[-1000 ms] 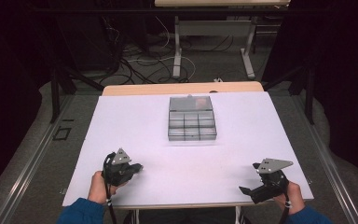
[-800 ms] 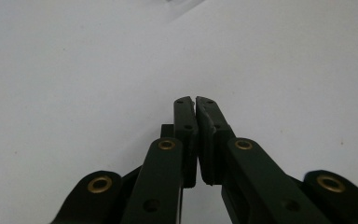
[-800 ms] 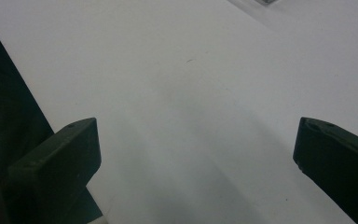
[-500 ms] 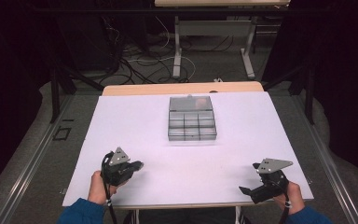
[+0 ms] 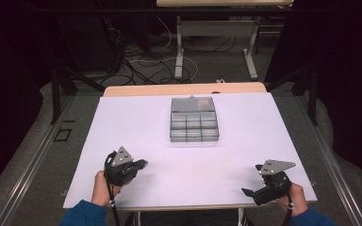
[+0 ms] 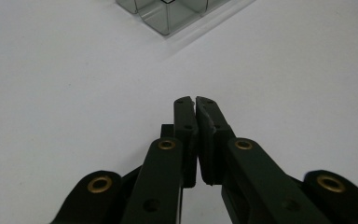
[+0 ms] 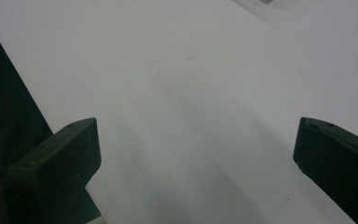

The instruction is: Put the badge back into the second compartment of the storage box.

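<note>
The left tool (image 6: 195, 99) is closed on nothing, and the right tool (image 5: 252, 194) is wide open and holds nothing. Both sit low at the near edge of the white bench (image 5: 245, 136). The clear box (image 5: 193, 119) sits well apart from them, mid-bench; it looks light, hard and slippery, so I would grip a side wall.
</note>
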